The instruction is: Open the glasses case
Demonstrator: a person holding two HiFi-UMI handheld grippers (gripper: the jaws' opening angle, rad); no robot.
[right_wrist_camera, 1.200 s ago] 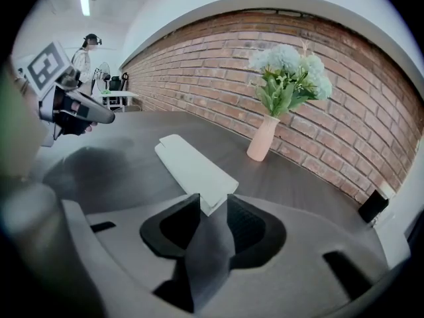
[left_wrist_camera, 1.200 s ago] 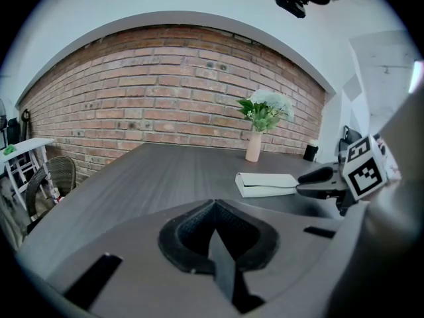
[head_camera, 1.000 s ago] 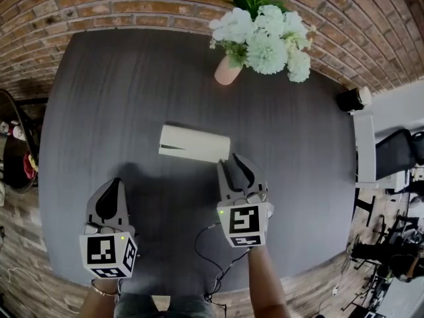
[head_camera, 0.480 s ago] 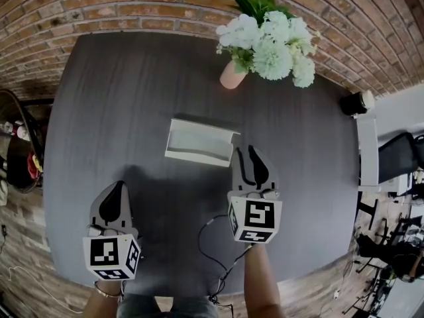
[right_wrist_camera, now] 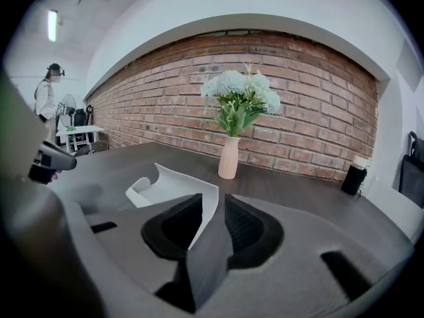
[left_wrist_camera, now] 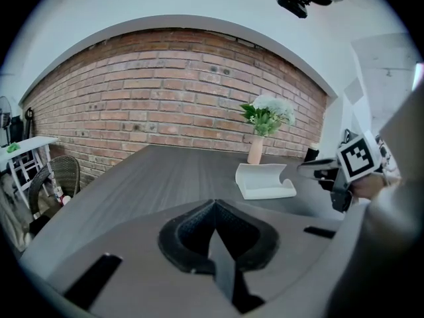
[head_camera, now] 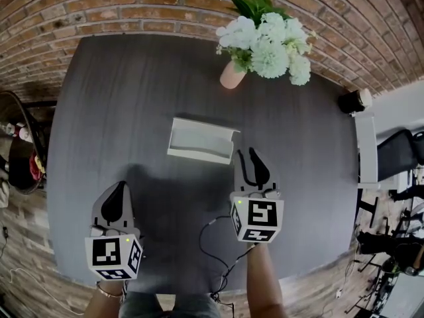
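White glasses case (head_camera: pixel 199 141) near the middle of the dark grey desk (head_camera: pixel 132 98), its long side roughly parallel to the far edge. The case stands open: the lid is raised along the far side and the pale interior faces up, with a curved notch at the end towards the right gripper (head_camera: pixel 245 152). That gripper hovers just beside this end with its jaws apart and grips nothing. In the right gripper view one corner of the lid (right_wrist_camera: pixel 202 201) lines up with the gap between the jaws, and contact cannot be judged. The left gripper (head_camera: pixel 119 184) sits nearer the front edge, well apart from the case, its tips together and empty.

Towards the far edge stands a pink vase (head_camera: pixel 232 76) of white flowers (head_camera: pixel 268 37), backed by a brick wall (head_camera: pixel 132 5). A dark container with a pale top (head_camera: pixel 353 100) stands at the right edge. A black cable (head_camera: pixel 212 244) loops across the desk near the front edge. Nothing lies between the case and either gripper. The contents of the case cannot be made out.
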